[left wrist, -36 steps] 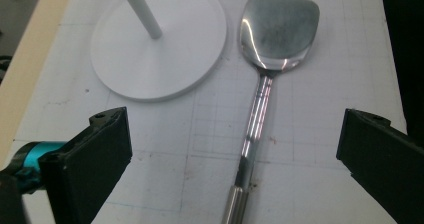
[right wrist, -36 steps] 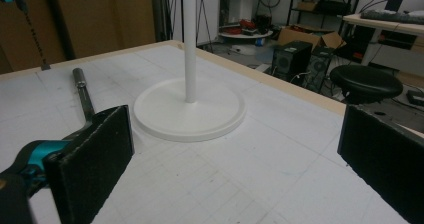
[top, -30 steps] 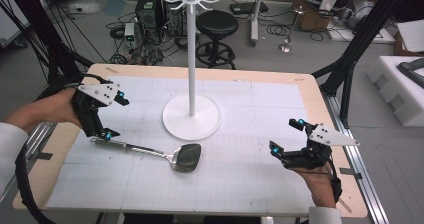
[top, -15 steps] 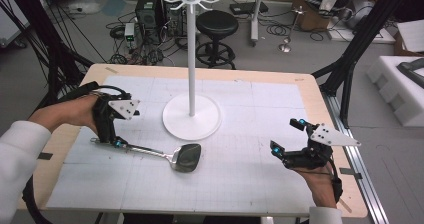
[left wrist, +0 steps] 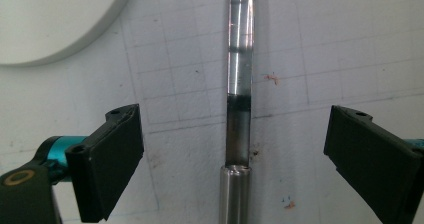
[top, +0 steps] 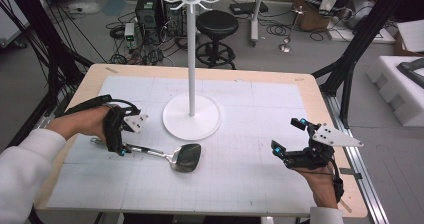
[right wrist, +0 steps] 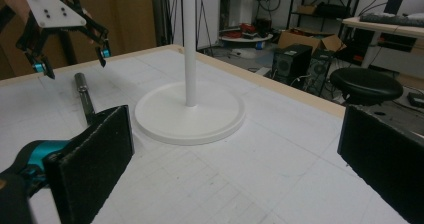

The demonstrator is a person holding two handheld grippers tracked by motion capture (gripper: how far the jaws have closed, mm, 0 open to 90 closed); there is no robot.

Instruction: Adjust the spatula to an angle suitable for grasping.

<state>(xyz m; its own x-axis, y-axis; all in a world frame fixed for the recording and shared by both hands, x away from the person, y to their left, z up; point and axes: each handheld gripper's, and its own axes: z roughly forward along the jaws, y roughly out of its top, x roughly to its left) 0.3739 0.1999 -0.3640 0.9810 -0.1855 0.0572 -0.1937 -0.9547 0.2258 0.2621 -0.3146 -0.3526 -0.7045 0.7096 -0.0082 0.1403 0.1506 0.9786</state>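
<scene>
A metal spatula (top: 170, 155) is lying flat on the gridded mat (top: 240, 109), just in front of the white stand (top: 192, 115), blade toward the middle of the table and handle pointing out to the left edge.

The left gripper (top: 119, 145) is held right over the handle end. In the left gripper view the handle (left wrist: 239, 84) runs straight up between the two pads (left wrist: 107, 159), with clear mat on either side, so nothing is gripped; the jaws have just been closing a little but are spread wide. The handle's tip is cut off at the bottom edge there, and the blade is out of frame. From above, the handle end is partly hidden under the gripper.

The right gripper (top: 286, 146) is parked near the right edge, well apart from the spatula, jaws released with nothing between them. In its own view only a dark stub of the handle (right wrist: 84, 98) can be seen; the rest is hidden behind its left pad (right wrist: 95, 159), and the stand's top is cut off.
</scene>
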